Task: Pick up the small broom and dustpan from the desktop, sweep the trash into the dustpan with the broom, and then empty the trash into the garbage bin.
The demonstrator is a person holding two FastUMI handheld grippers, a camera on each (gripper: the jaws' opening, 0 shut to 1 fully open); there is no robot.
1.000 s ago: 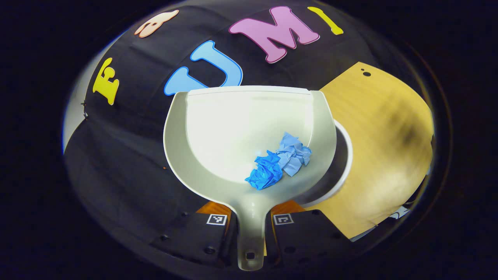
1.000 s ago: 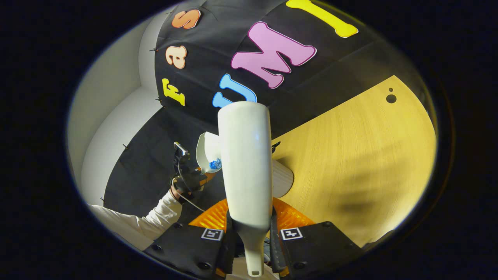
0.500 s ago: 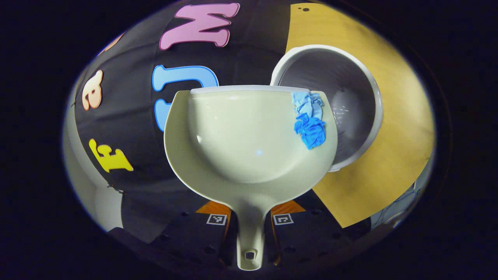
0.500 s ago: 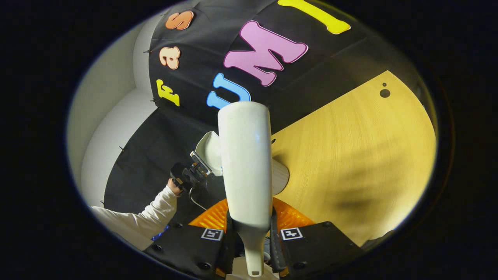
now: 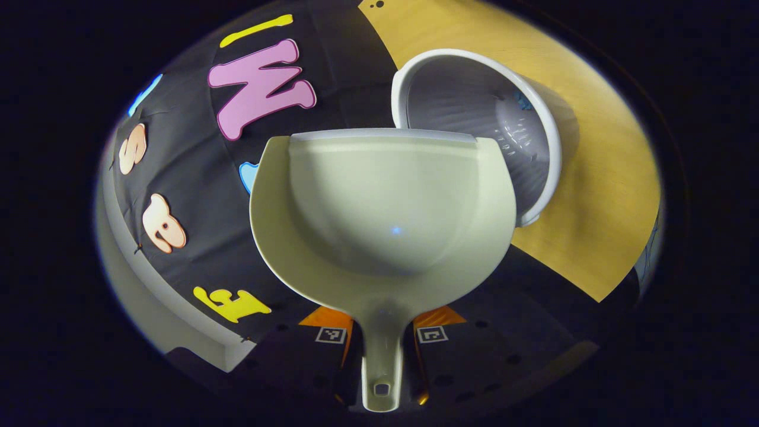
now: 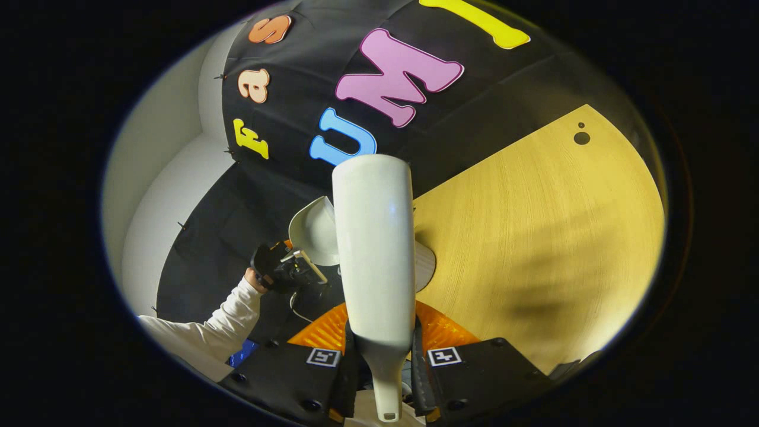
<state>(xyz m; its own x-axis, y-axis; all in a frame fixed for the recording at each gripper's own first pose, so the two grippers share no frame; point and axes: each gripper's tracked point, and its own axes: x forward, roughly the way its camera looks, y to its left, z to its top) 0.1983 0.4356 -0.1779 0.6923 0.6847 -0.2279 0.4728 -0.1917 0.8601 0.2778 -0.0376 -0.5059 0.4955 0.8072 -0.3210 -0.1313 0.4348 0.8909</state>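
My left gripper [image 5: 379, 341] is shut on the handle of the cream dustpan [image 5: 385, 201], whose scoop holds nothing. Past the pan's right edge the white garbage bin [image 5: 551, 136] shows its open mouth, with a bit of blue paper trash [image 5: 522, 102] inside. My right gripper [image 6: 379, 365] is shut on the handle of the cream broom [image 6: 373, 237], which points straight ahead. In the right gripper view the left gripper [image 6: 299, 264] holds the dustpan [image 6: 314, 231] tipped over the bin [image 6: 424, 265].
The bin stands at the left end of the wooden table [image 6: 533, 237]. A white-sleeved arm [image 6: 201, 332] holds the left gripper. The black cloth wall [image 6: 284, 196] hangs behind, with a white wall [image 6: 160, 178] beyond it.
The dustpan tilted over the bin, and the two blue paper wads slid to its right edge and dropped out. The broom stayed almost still.
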